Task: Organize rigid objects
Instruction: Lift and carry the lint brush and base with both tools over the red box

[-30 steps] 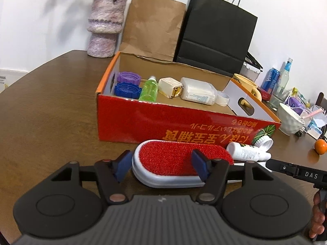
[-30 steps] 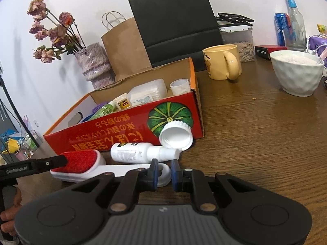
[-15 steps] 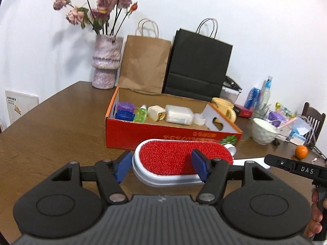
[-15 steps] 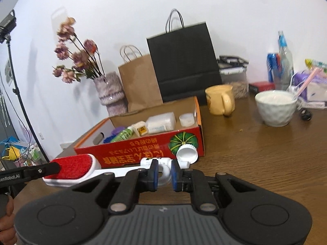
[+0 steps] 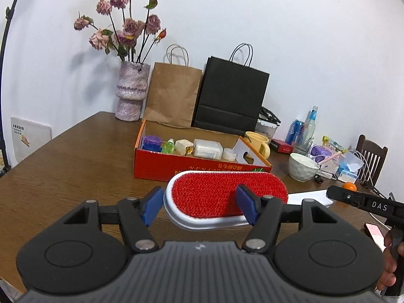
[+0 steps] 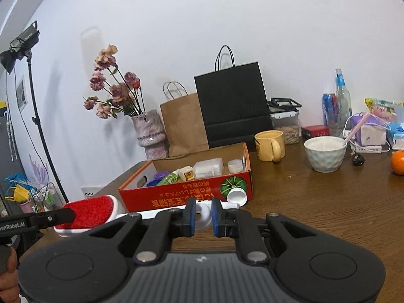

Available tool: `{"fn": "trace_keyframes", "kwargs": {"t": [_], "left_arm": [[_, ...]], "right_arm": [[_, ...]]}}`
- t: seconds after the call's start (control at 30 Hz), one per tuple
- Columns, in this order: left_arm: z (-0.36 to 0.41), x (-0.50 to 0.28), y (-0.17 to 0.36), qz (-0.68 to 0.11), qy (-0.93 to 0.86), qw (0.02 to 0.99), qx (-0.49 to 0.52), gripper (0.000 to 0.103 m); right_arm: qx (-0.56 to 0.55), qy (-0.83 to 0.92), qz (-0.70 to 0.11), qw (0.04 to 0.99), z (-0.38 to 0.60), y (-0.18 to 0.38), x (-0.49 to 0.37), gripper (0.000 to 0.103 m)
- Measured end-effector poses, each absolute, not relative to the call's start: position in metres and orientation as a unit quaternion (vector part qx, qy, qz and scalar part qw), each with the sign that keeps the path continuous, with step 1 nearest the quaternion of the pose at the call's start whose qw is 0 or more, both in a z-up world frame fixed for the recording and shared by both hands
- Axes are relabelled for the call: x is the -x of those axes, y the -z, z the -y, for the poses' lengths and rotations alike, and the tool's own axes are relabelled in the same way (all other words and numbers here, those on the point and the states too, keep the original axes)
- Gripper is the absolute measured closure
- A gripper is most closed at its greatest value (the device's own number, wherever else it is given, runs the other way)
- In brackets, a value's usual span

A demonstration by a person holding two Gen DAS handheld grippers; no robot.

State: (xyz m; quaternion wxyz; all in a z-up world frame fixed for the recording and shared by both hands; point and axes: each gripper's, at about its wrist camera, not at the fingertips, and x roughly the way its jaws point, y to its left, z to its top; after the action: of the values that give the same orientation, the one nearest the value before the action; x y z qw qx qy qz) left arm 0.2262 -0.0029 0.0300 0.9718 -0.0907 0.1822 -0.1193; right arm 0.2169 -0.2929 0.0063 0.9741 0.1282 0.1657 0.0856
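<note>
A white lint brush with a red bristle pad (image 5: 222, 194) is held in the air in front of the red cardboard box (image 5: 197, 169). My left gripper (image 5: 199, 203) is shut across the brush's red head. My right gripper (image 6: 203, 214) is shut on the ring end of the brush's white handle (image 6: 202, 217); the red head shows at the left in the right wrist view (image 6: 88, 210). The box (image 6: 186, 197) holds purple and blue lids, a green bottle, and white containers. A white bottle with its cap (image 6: 236, 197) lies against the box front, partly hidden behind my right gripper.
Behind the box stand a vase of dried roses (image 5: 131, 93), a brown paper bag (image 5: 171, 96) and a black paper bag (image 5: 229, 96). To the right are a yellow mug (image 6: 270, 145), a white bowl (image 6: 324, 155), bottles, an orange (image 6: 398, 162) and clutter. A phone (image 5: 375, 232) lies at right.
Both grippers have lifted the brush off the table and risen, so the box and table look lower and farther away. The white bottle stayed on the table.
</note>
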Motion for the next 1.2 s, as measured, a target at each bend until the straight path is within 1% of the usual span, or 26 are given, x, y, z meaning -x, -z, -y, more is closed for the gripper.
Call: {"fn": "trace_keyframes", "kwargs": {"t": [0.27,0.53,1.2], "left_arm": [[0.003,-0.214,-0.037,-0.169,0.124,0.973,0.091,0.039],[0.002,-0.233,-0.041,-0.164,0.125,0.974,0.089,0.039],[0.01,-0.35,-0.055,-0.161,0.128,0.975,0.08,0.039]], "right_arm": [[-0.122,-0.082,-0.154,0.977,0.291,-0.015,-0.207,0.09],[-0.117,-0.08,-0.152,0.978,0.291,-0.02,-0.227,0.09],[-0.118,-0.083,-0.157,0.977,0.302,-0.032,-0.351,0.09]]}}
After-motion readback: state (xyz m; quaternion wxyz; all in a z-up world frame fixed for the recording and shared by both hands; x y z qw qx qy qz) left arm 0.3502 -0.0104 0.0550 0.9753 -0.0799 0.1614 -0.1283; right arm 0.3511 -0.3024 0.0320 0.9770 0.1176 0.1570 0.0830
